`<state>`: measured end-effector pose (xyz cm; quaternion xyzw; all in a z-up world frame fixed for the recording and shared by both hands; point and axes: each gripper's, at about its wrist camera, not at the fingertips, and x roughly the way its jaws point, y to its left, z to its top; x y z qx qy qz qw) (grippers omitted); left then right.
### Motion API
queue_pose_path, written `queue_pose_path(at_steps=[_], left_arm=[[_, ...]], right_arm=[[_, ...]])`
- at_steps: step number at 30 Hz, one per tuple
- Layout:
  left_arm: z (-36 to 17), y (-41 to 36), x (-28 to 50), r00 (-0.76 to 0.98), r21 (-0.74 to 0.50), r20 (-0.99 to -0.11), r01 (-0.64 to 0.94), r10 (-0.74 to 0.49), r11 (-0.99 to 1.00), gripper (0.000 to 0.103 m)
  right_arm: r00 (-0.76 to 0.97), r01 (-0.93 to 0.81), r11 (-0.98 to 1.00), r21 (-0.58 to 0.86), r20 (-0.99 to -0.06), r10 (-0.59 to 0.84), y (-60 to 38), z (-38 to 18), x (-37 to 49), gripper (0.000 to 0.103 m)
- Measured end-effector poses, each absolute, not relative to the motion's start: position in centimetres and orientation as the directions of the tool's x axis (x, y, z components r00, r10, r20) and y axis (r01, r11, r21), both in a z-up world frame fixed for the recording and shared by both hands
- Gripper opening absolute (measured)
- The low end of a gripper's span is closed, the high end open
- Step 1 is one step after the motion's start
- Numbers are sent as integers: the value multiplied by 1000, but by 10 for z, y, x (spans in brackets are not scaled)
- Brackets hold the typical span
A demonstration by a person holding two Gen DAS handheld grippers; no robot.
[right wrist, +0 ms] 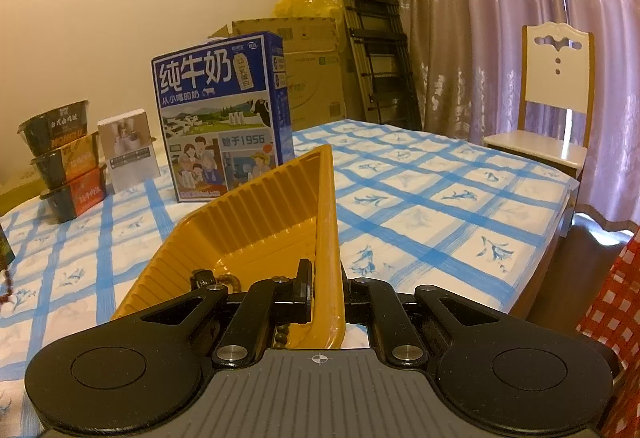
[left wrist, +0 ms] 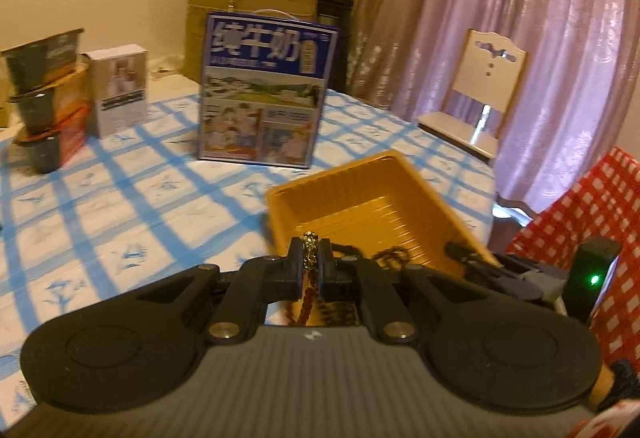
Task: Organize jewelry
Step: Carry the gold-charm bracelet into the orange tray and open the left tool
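Two grippers were at work over the blue-checked tablecloth [right wrist: 420, 198], one in each of my hands. My left gripper [left wrist: 310, 270] pointed forward and somewhat downward, its fingers drawn narrow and clamped on a bracelet [left wrist: 310, 258]. A knobbly gold bead stood up between the pads, and a string of reddish-brown beads hung down below them toward the grey body of the tool. That hand sat just at the near edge of the yellow tray [left wrist: 360, 206], with the tray's ribbed floor opening out beyond the fingertips.

My right gripper [right wrist: 326, 278] also tilted gently downward, with its jaws nearly together on the tray's near right wall [right wrist: 328, 238]: the left finger was inside the tray and the right one outside it. From this hand the tray [right wrist: 240, 230] looked tipped, its far corner raised toward the blue milk carton [right wrist: 218, 118], though the fisheye lens may have exaggerated that. More beads [right wrist: 230, 280] lay in the tray's near end beside a small dark piece I could not identify.

Behind the tray stood the milk carton, with a small white box [right wrist: 130, 154] and stacked black noodle bowls [right wrist: 64, 166] to its left. A white chair [right wrist: 556, 102] stood at the table's far right, before pink curtains [right wrist: 500, 18].
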<state>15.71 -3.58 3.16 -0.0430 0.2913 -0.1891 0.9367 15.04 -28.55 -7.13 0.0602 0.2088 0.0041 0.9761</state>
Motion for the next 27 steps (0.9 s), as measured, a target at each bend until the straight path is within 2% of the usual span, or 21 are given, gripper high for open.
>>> queue_pose_path(at_steps=[14, 27], left_arm=[[16, -111, 190, 660, -293, -523, 455, -539, 841, 6], [-19, -142, 223, 563, -407, -571, 438, -598, 801, 8]], right_arm=[[916, 10, 991, 135, -399, 45, -286, -69, 150, 9], [915, 12, 988, 152, -400, 50, -289, -71, 149, 9]])
